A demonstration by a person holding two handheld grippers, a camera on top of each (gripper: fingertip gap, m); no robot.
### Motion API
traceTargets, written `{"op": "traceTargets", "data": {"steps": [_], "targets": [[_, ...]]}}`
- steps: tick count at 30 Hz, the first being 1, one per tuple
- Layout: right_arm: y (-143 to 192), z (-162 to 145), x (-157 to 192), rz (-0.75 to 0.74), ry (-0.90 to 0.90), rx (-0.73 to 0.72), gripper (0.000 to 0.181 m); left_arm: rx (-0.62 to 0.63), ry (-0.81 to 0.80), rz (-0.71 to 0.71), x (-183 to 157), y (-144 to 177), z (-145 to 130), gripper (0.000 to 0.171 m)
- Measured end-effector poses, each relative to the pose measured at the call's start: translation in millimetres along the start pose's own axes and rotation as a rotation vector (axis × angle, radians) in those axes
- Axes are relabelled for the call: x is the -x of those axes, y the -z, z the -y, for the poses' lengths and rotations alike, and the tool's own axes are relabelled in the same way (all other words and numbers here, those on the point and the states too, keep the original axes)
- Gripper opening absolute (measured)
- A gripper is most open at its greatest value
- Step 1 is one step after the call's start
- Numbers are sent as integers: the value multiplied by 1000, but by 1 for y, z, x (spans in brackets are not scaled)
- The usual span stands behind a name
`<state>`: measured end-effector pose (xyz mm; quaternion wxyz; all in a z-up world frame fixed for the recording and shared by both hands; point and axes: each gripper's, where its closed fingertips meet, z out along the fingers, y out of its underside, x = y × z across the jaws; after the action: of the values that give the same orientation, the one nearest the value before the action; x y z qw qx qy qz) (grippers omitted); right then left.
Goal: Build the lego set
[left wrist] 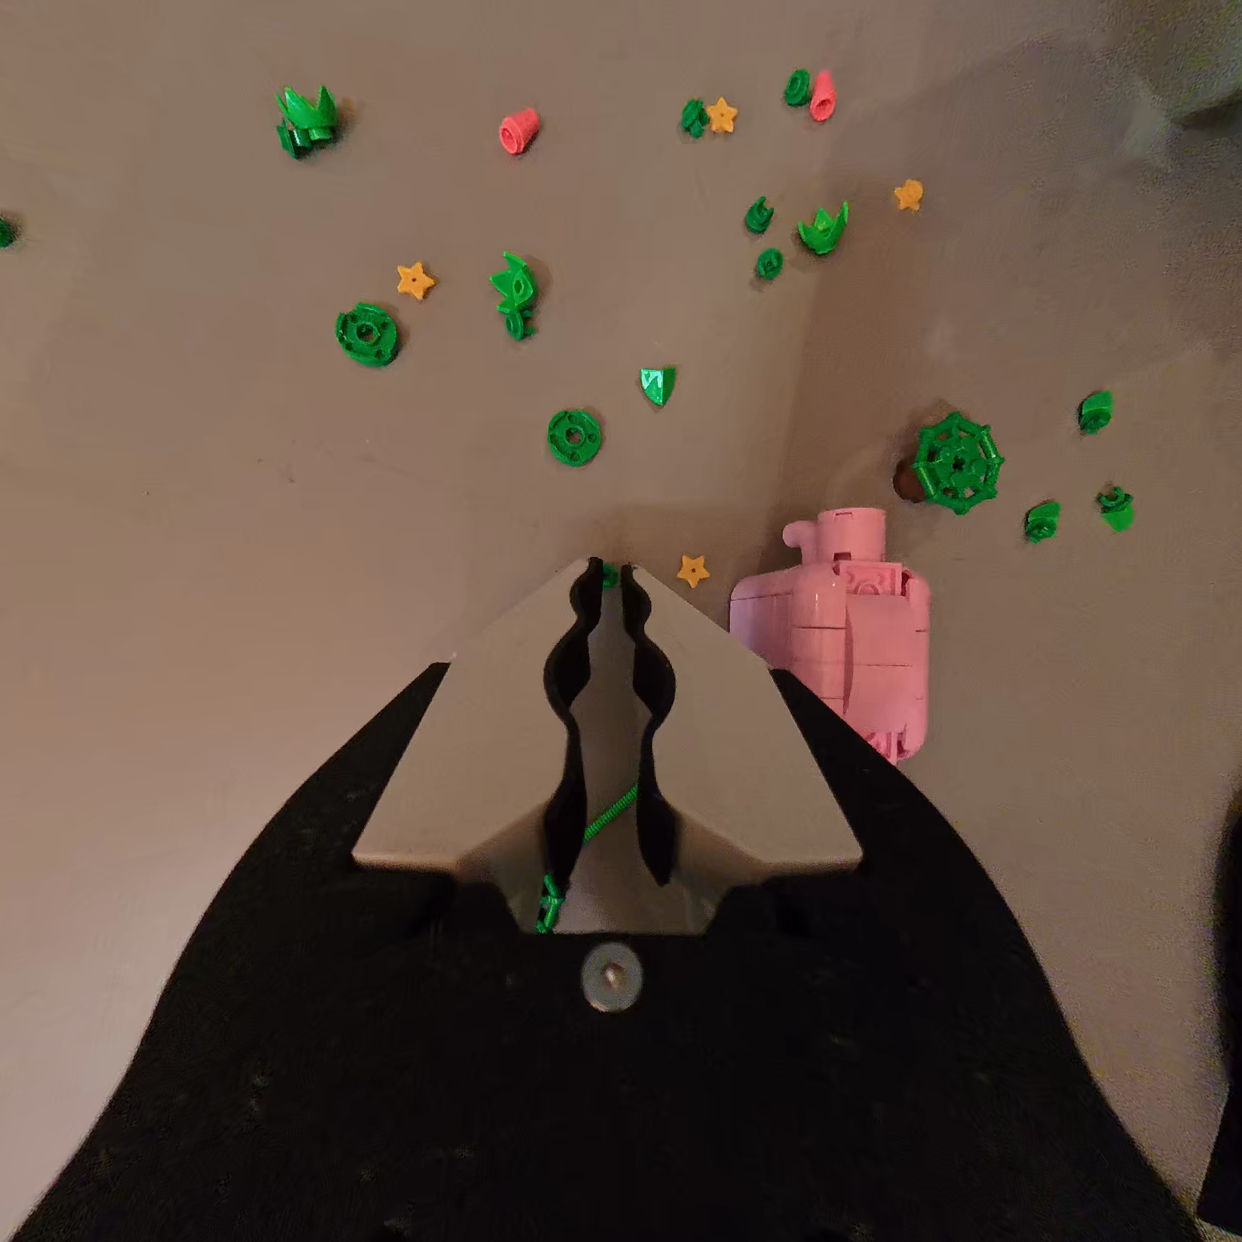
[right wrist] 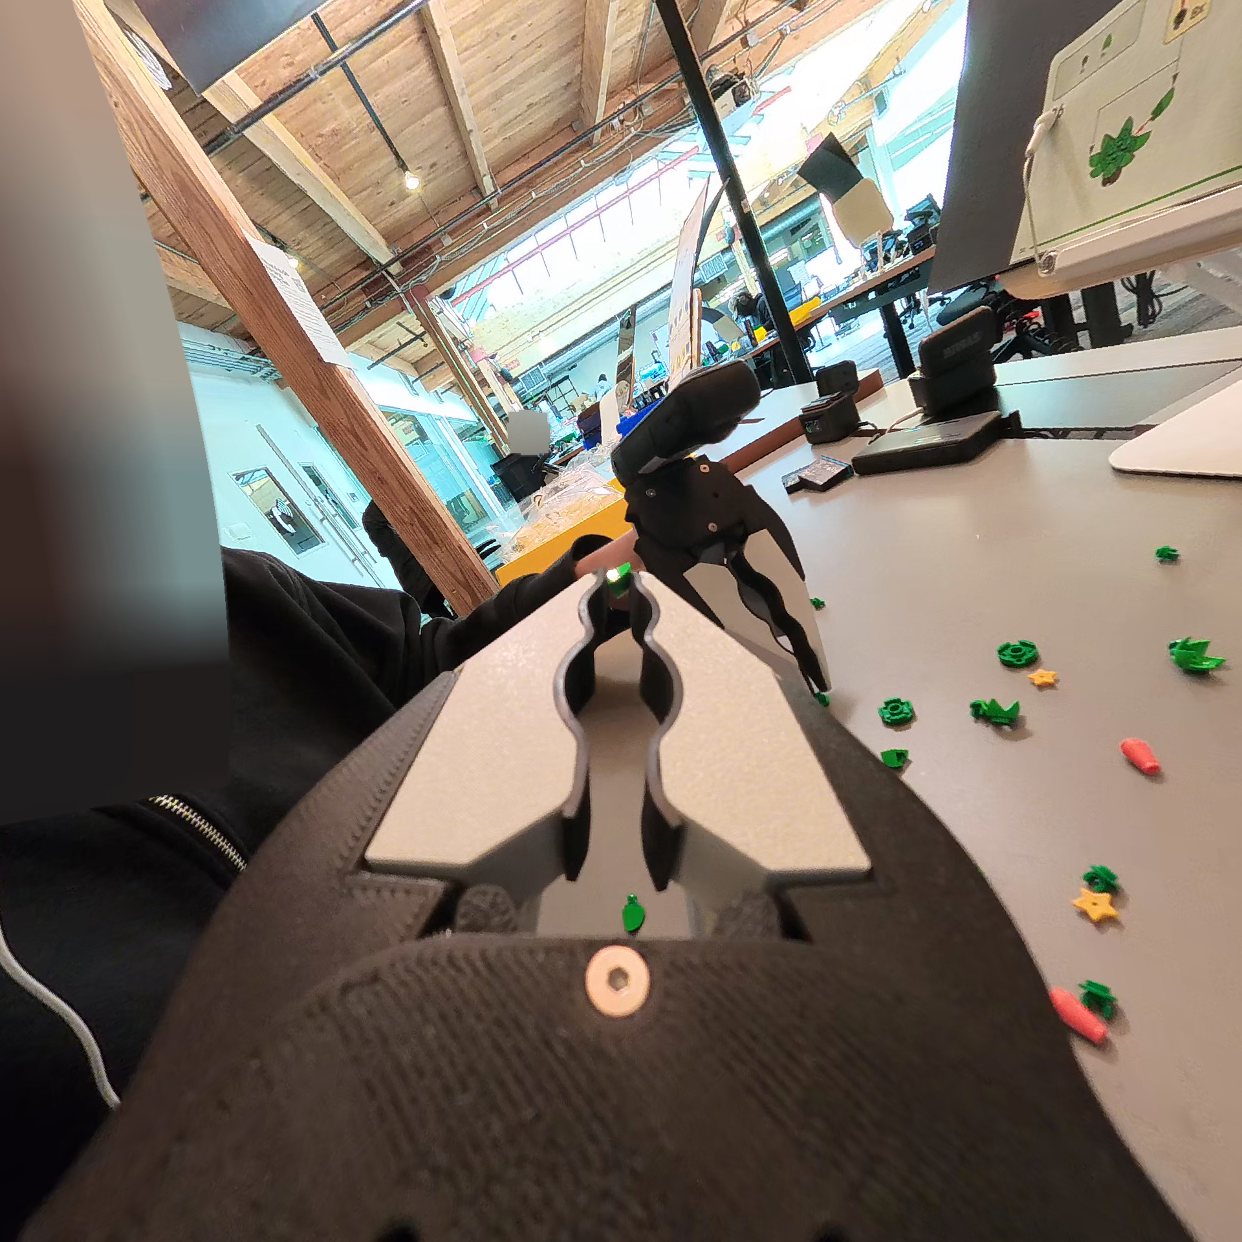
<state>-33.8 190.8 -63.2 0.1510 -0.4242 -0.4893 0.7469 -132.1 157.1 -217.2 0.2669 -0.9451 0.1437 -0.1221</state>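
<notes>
Green plastic shows between the tips of both grippers. The left gripper [left wrist: 610,571], pointed down at the grey tabletop [left wrist: 201,537], has its jaws nearly together on a tiny green plastic stud piece [left wrist: 610,575]; only a sliver of it is visible, so whether it is pinched or merely lying between the tips cannot be told with certainty. The right gripper [right wrist: 618,582] is raised off the tabletop with its jaws close together on a small bright green piece [right wrist: 617,576] at the very tips.

Just right of the left gripper lies a pink brick-built vase-shaped body [left wrist: 843,625], on its side, with a yellow star piece [left wrist: 692,570] between them. Beyond it to the right rests a green spoked wheel-like piece [left wrist: 958,464]. Farther out, two green round plates [left wrist: 574,437] [left wrist: 366,334], a green shield-shaped tile [left wrist: 657,386], green leaf pieces [left wrist: 514,292] and a coral cone piece [left wrist: 517,132] are scattered well apart.

Assessment: all loose parts are hard, light, smooth plastic. They should not crush, but they are likely to skid or flick out of a fingertip pinch. Round plates are best taken across the rim; leaf pieces by the base rather than the thin points. The pink body is the heaviest item and is probably best gripped across its flat sides; excessive squeeze may separate its bricks.
</notes>
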Motion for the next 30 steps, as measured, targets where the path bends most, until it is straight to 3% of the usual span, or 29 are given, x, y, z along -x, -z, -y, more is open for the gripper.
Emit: {"op": "traceTargets", "data": {"steps": [24,27,30], "targets": [[-2,-3,-3,4,-4,5,4,-10,-10,8,3,-1,1,0],[-3,-2,-2,-1,-5,7,4,-114,-38,4,-1,9,18,0],[-2,-3,-2,-5,-7,10,4,-404,-195,-37,-29,38,56,0]]}}
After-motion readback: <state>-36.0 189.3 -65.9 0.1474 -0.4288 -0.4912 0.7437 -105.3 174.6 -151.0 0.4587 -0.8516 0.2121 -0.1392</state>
